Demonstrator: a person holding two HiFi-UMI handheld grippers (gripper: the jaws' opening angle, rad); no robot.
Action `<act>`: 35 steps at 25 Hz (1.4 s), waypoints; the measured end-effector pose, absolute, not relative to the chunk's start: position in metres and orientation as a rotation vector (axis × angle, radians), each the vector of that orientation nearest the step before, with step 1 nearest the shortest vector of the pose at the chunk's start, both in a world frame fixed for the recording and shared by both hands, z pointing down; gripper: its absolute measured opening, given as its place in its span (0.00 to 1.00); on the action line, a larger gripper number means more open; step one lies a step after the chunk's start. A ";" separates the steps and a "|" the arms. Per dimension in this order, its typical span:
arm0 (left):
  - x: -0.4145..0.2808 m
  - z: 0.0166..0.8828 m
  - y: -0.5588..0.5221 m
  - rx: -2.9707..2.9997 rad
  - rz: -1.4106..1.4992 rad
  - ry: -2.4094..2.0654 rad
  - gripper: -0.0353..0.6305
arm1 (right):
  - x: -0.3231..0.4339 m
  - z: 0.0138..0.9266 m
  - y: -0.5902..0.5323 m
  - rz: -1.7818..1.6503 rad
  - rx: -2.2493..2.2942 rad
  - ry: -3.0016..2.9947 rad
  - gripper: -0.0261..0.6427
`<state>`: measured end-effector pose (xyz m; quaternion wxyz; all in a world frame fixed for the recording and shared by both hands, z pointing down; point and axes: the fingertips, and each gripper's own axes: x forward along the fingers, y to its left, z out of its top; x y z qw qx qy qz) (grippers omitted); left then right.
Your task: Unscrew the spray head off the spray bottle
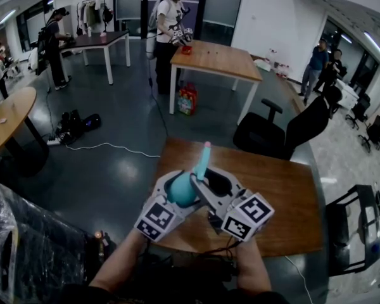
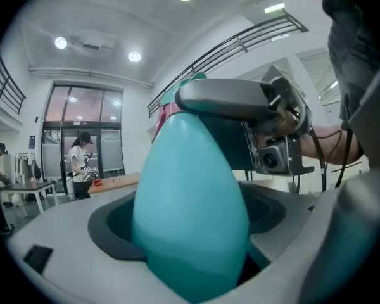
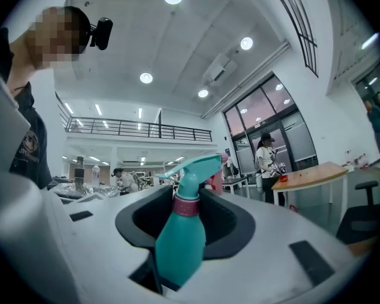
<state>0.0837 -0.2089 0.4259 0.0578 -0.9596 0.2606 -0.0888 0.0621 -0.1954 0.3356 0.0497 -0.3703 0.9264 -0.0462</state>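
Bottle: one teal bottle (image 1: 181, 192), held up over the near-left part of the table (image 1: 285, 195). Its spray head (image 1: 204, 156) points away from me and the pink collar (image 3: 185, 206) is still on.
Left gripper (image 2: 193, 201): clamped round the fat teal body, which pretty much fills the gap between its jaws.
Right gripper (image 3: 187, 215): jaws only partway closed, gripping the bottle's thin end up by the collar.
In the way: in the left gripper view, a right gripper finger (image 2: 231, 100) lies across the bottle's top and hides most of the spray head. In the head view, the left cube (image 1: 157, 219) and right cube (image 1: 248, 215) cover both hands.
Behind the table: black chair (image 1: 285, 128) just past the far edge. Further back is a second wooden table (image 1: 218, 59) with a small red thing (image 1: 187, 50) on it, and a colourful bag (image 1: 187, 99) on the floor by its leg.
Left of the table: cables (image 1: 107, 147) trail over the floor, with a round table (image 1: 9, 116) beyond them and a white table (image 1: 104, 42) way back.
People: one at the second table (image 1: 170, 18), one at the white table (image 1: 54, 33), and a pair (image 1: 323, 65) far off to the table's right.
Count: 2 grippers, 2 cubes, 1 bottle, 1 spray head, 4 tables, 4 people that I can make out, and 1 chair close by, plus more chairs (image 1: 367, 116) far right.
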 end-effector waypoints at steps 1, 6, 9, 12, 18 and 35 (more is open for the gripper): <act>0.084 0.427 -0.209 -2.910 -0.280 0.782 0.72 | 0.061 0.336 -0.195 -0.135 -1.119 2.836 0.25; 0.086 0.429 -0.196 -2.972 -0.303 0.623 0.72 | 0.057 0.337 -0.186 -0.117 -1.006 2.899 0.24; 0.088 0.427 -0.187 -3.000 -0.296 0.510 0.72 | 0.058 0.335 -0.179 -0.110 -0.919 2.921 0.24; 0.089 0.425 -0.180 -3.017 -0.286 0.446 0.72 | 0.058 0.334 -0.174 -0.094 -0.845 2.946 0.24; 0.091 0.422 -0.161 -3.066 -0.250 0.264 0.72 | 0.057 0.331 -0.159 -0.063 -0.659 2.981 0.24; 0.074 0.408 -0.195 -3.046 -0.079 0.595 0.72 | 0.061 0.325 -0.166 -0.016 -0.839 2.884 0.33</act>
